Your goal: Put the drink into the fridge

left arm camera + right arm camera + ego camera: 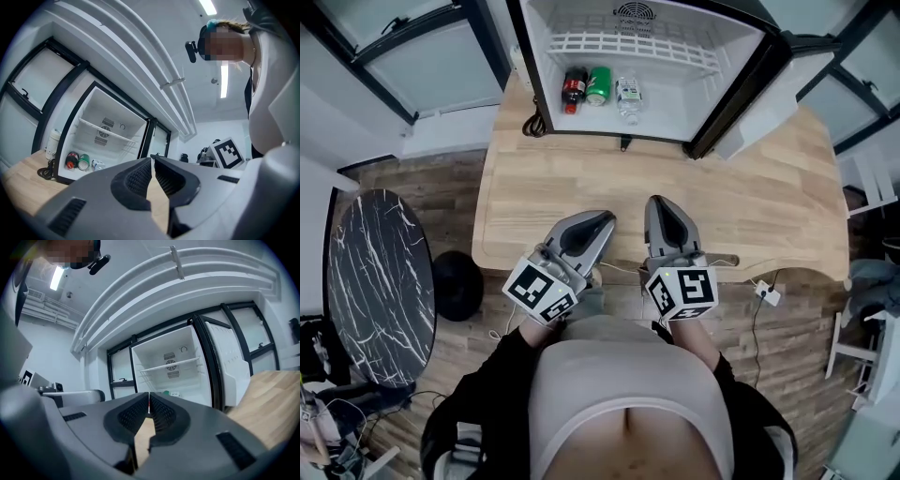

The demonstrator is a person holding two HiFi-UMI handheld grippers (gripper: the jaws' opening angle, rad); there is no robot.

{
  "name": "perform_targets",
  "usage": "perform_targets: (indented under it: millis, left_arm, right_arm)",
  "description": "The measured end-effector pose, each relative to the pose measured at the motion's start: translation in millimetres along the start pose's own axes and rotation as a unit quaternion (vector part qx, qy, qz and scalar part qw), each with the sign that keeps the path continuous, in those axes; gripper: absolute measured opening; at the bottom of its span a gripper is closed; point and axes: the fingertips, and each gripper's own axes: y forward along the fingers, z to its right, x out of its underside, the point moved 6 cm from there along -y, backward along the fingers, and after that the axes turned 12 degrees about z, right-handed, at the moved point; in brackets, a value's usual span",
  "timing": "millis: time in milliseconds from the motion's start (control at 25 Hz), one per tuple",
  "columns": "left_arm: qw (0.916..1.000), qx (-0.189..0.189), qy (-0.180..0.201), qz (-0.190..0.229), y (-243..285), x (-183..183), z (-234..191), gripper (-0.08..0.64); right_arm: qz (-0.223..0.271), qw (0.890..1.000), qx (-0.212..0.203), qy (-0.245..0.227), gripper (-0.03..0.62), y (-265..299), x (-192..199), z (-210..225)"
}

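Observation:
An open mini fridge (652, 28) stands at the far side of the wooden table (769, 206). On its floor stand a dark cola bottle (574, 90), a green can (599, 85) and a clear water bottle (627, 97). Both grippers are held close to the person's body at the table's near edge, well short of the fridge. My left gripper (602, 220) is shut with nothing in it, and so is my right gripper (661, 204). In the left gripper view the shut jaw tips (152, 160) point toward the fridge (112, 112), with the cola bottle (71, 160) and can (84, 162) visible. The right gripper (149, 395) also faces the fridge (173, 348).
The fridge door (769, 103) hangs open to the right. A black cable (532, 125) lies coiled on the table left of the fridge. A round black marble table (375, 281) and a black stool (457, 284) stand on the floor at left. A plug (766, 292) hangs at right.

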Motion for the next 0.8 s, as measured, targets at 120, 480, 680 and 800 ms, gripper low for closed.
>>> perform_targets:
  millis: [120, 480, 680, 800]
  left_arm:
    - [1.0000, -0.005, 0.000, 0.003, -10, 4, 28, 0.029]
    - [0.9995, -0.023, 0.016, 0.015, -46, 9, 104, 0.029]
    - [0.9992, -0.030, 0.020, 0.018, -66, 13, 145, 0.029]
    - [0.9991, -0.034, 0.018, 0.016, -75, 18, 170, 0.029]
  right_arm:
    - [-0.003, 1.000, -0.011, 0.002, 0.031, -29, -3, -5]
    - [-0.006, 0.999, -0.041, 0.003, 0.031, -117, -22, -22]
    - [-0.011, 0.999, -0.049, 0.009, 0.031, -164, -27, -30]
    - [-0.017, 0.998, -0.051, 0.013, 0.031, -187, -29, -31]
